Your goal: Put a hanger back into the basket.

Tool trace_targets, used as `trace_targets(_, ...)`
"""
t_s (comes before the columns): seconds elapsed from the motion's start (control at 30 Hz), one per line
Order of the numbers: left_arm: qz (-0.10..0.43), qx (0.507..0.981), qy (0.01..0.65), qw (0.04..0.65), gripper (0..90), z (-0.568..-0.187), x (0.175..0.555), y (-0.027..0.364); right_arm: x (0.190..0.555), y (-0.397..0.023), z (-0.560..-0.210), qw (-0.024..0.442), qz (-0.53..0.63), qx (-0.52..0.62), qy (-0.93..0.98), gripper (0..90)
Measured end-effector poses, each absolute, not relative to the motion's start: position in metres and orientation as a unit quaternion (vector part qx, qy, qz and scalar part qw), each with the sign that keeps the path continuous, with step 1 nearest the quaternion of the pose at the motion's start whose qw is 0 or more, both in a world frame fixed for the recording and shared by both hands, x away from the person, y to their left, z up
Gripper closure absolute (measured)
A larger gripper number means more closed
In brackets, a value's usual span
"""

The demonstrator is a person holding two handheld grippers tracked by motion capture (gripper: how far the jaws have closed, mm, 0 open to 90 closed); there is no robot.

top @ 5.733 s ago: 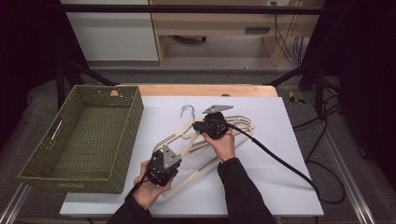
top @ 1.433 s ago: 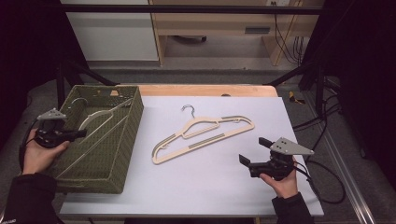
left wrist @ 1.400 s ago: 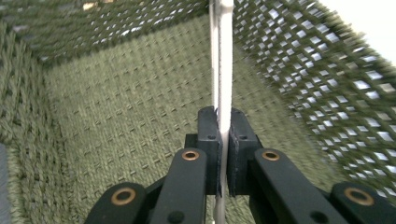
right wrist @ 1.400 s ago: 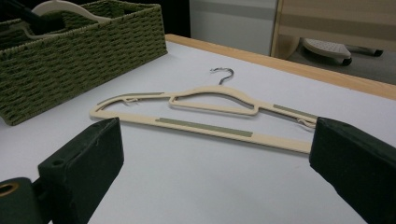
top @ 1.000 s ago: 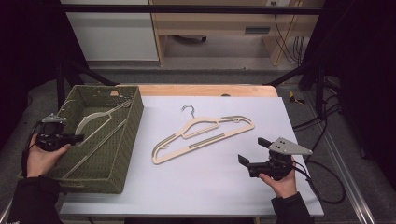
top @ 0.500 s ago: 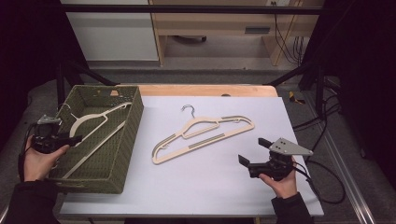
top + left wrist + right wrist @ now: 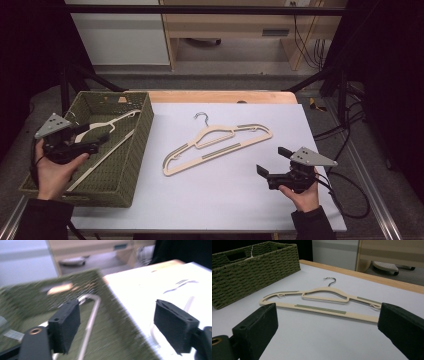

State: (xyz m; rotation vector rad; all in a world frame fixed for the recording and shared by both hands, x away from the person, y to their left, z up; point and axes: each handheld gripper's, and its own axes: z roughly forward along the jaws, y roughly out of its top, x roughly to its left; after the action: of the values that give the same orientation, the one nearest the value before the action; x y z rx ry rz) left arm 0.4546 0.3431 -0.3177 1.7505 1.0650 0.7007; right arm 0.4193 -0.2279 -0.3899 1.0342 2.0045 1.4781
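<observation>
A cream hanger (image 7: 220,142) with a metal hook lies flat on the white table (image 7: 210,200). A second cream hanger (image 7: 107,131) lies inside the green woven basket (image 7: 142,135) at the left. My left gripper (image 7: 95,136) hovers over the basket. Its jaws have just been opening and stand wide, with nothing gripped. In the left gripper view the hanger (image 7: 91,315) lies below and beyond the pads of that gripper (image 7: 120,327). My right gripper (image 7: 271,161) rests open near the front right. Its jaws (image 7: 327,332) face the table hanger (image 7: 324,296) from a short distance.
The basket (image 7: 249,275) takes up the table's left side, its wall (image 7: 110,297) close to the left jaws. A wooden strip (image 7: 225,96) runs along the table's far edge. Black cables (image 7: 345,200) trail off the right side.
The left gripper carried a hanger into the basket, opened its jaws and let it go, then rose and shifted right. The right gripper stayed still.
</observation>
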Motion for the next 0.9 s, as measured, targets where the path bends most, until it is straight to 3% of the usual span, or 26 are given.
trace_targets(0.2,0.264,0.74,0.377,0.49,14.8,-0.317,0.452,0.284,0.42,-0.228,-0.39,0.221,0.534,0.373,0.726,3.5)
trace_targets(0.43,0.234,0.774,0.348,0.474,14.1,-0.339,0.468,0.227,0.419,-0.23,-0.389,0.222,0.535,0.373,0.725,3.5)
trace_targets(0.9,0.206,0.793,0.359,0.447,18.4,-0.383,0.504,0.185,0.419,-0.231,-0.389,0.221,0.536,0.371,0.726,3.7)
